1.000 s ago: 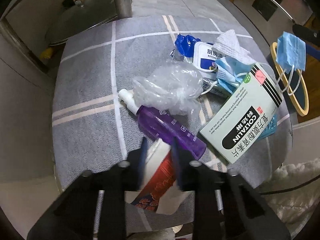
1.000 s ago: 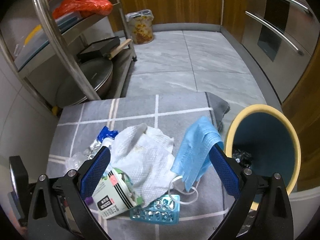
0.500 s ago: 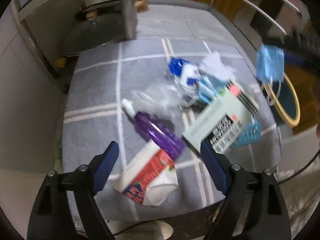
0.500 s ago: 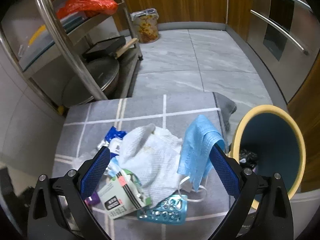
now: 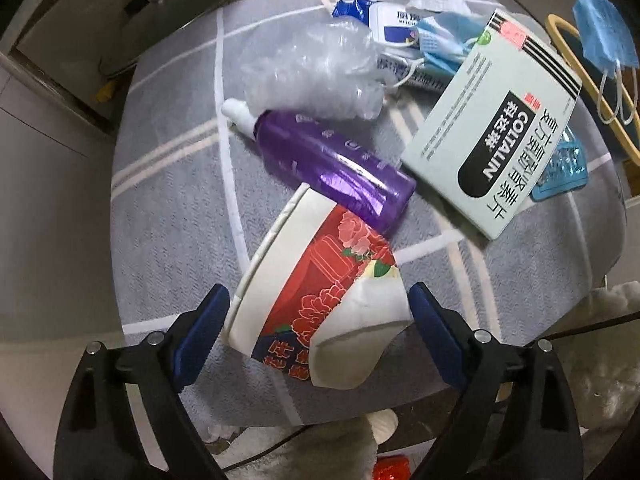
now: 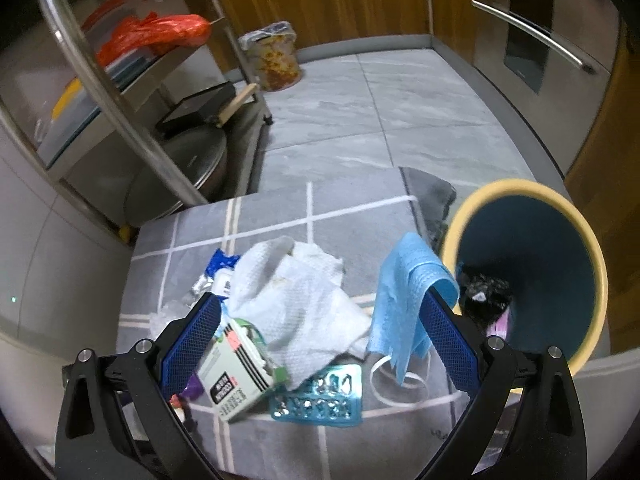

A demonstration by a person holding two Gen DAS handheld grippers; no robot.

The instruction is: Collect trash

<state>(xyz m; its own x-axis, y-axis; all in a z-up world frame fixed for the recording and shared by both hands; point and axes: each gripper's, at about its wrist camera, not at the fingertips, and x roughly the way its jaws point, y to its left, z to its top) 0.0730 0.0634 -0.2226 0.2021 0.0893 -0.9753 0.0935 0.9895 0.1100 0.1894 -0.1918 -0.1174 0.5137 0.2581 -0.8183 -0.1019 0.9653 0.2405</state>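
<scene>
Trash lies heaped on the grey mat [image 5: 168, 208], mostly toward its edge nearest the bin [image 6: 576, 216], which stands just off that edge with dark scraps already at its bottom. Nearest the left gripper [image 5: 316, 312] is a crushed paper cup [image 5: 320, 280], on its side at the mat's near edge. The jaws have just been opening and now stand wide, the cup between them with its rim close to one pad, but not squeezed; I judge it a fresh, wider approach for a grip across the cup's flattened body.

Touching the cup's far side is a purple bottle [image 5: 332, 168], lying flat, cap toward the mat's middle. Past it sits a crumpled plastic bag [image 5: 312, 68]; beside the bottle a medicine box [image 5: 496, 128] leans over a blister pack [image 5: 564, 168]. Beyond the box are a wipes pack [image 5: 392, 28], a mask, and a paper towel [image 6: 304, 300].

The right gripper [image 6: 320, 332] also stands wide open, yet a blue mask [image 6: 404, 288] hangs draped over one finger, loops dangling. It hangs at the mat's edge beside the bin, probably so it can slide off into it.
</scene>
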